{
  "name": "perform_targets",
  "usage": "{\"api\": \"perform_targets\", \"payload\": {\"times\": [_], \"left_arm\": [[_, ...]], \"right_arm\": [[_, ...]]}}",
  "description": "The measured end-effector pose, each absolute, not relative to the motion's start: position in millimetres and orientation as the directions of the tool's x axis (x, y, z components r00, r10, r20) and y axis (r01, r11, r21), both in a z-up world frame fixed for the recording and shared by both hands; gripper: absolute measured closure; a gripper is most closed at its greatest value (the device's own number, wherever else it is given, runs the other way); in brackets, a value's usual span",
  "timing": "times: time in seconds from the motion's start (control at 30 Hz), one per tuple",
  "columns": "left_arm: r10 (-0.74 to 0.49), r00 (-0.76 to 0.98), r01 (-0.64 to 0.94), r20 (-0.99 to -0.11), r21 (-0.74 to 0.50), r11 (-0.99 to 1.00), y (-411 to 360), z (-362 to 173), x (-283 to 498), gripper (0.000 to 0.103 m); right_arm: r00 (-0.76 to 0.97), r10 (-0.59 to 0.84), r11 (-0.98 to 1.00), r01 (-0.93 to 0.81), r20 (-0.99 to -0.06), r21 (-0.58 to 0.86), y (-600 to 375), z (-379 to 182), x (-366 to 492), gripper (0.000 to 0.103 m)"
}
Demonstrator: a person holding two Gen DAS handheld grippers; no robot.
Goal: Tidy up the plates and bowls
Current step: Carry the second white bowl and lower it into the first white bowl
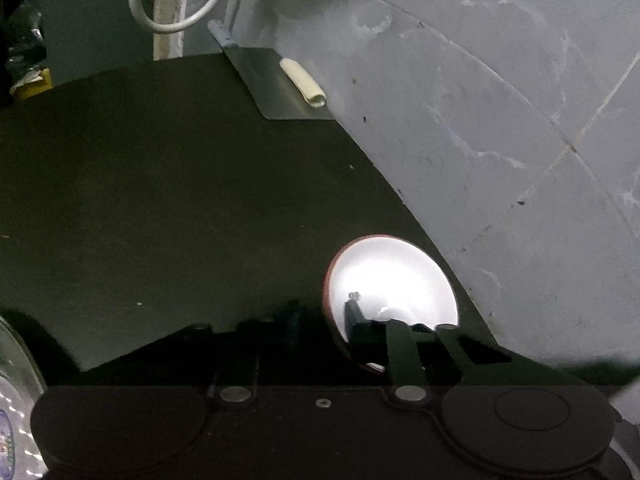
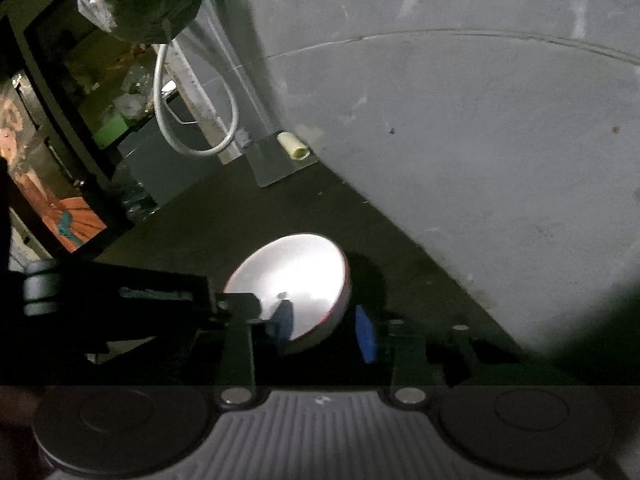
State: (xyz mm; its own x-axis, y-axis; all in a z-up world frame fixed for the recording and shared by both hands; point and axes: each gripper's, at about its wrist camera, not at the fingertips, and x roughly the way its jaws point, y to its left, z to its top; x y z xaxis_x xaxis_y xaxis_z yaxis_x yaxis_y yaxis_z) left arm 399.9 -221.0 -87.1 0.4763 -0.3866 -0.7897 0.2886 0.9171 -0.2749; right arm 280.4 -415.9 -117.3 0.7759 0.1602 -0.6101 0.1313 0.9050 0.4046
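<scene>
Dark green tabletop (image 1: 160, 200) fills the near and left part of the scene, and a scuffed grey wall (image 1: 480, 120) closes it off on the right. At the far end a small metal sheet (image 1: 272, 80) lies against the wall with a rolled cream-coloured scrap (image 1: 302, 84) on it. A white cable (image 1: 160, 12) hangs in a loop behind.

The bowl (image 1: 400, 280), white inside and red outside, is on the near right of the table, close to the wall and tipped so that its mouth faces left. It catches nearly all the light.

The left gripper (image 1: 320, 314) has its jaws narrowed around the bowl's left rim, one finger inside and the other outside. Everything there is black on black, so I cannot tell whether they actually pinch it.

The right gripper (image 2: 324, 326) straddles the near wall of the bowl. Its inner blue pad (image 2: 282, 320) is over the white inside and its outer one is just beside the red outside. A dark sliver shows between that outer pad and the bowl, so I cannot tell whether it grips.

At the near left edge curves the rim of what looks like a clear glass plate (image 1: 16, 400).
</scene>
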Motion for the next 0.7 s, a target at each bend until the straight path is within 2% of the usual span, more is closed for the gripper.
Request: {"api": "perform_targets", "payload": {"times": [0.03,0.2,0.7], "left_arm": [[-0.392,0.474,0.292,-0.789,-0.279,0.915,-222,-87,400,0.09],[-0.376,0.481,0.295,-0.792,-0.257,0.92,-225,-85,398,0.093],[-0.402,0.562,0.305,-0.723,-0.27,0.913,-170,-13,319,0.092]], "right_arm": [[0.775,0.163,0.904,0.13,-0.611,0.406,-416,-117,282,0.07],[0.775,0.187,0.896,0.117,-0.604,0.427,-423,-117,278,0.078],[0.8,0.324,0.89,-0.078,-0.504,0.449,-391,-50,209,0.078]]}}
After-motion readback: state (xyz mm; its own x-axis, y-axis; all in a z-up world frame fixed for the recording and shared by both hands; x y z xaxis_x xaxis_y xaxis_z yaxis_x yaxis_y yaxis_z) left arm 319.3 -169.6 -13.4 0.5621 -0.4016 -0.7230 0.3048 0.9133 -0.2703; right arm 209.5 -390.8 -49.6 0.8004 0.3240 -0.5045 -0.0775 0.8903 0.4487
